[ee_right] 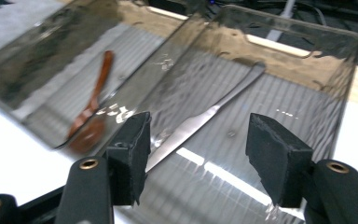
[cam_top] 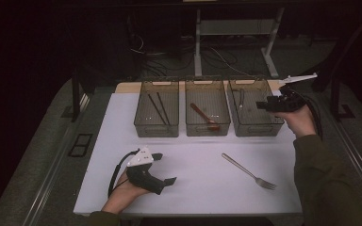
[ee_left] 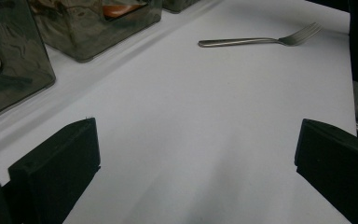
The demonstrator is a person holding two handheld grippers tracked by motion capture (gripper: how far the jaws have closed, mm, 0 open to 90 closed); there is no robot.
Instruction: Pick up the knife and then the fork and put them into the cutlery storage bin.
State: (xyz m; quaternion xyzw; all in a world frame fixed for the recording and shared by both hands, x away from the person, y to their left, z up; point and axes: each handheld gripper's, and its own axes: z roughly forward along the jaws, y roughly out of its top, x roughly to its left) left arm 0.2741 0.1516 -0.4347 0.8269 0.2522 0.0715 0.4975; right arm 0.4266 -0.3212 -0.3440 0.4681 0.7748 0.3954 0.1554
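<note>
A metal fork [cam_top: 249, 171] [ee_left: 261, 39] lies on the white table [cam_top: 193, 188] at the front right. At the back stand three smoky clear bins. The left bin [cam_top: 156, 129] holds dark chopsticks [cam_top: 158, 107], the middle bin [cam_top: 207, 129] a brown spoon [cam_top: 205, 117] [ee_right: 91, 112], and the right bin [cam_top: 257, 128] [ee_right: 307, 28] a metal knife [cam_top: 242, 98] [ee_right: 223, 105]. My right gripper [cam_top: 260, 106] [ee_right: 198, 140] hovers over the right bin, open, with the knife lying on the bin floor beneath it. My left gripper [cam_top: 166, 168] [ee_left: 196, 154] rests open on the table at the front left, holding nothing.
The bins stand in a row along the table's far edge with narrow gaps between them. Bare white surface stretches between the left gripper and the fork. Behind the table are a desk frame [cam_top: 235, 28] and cables on a dark floor.
</note>
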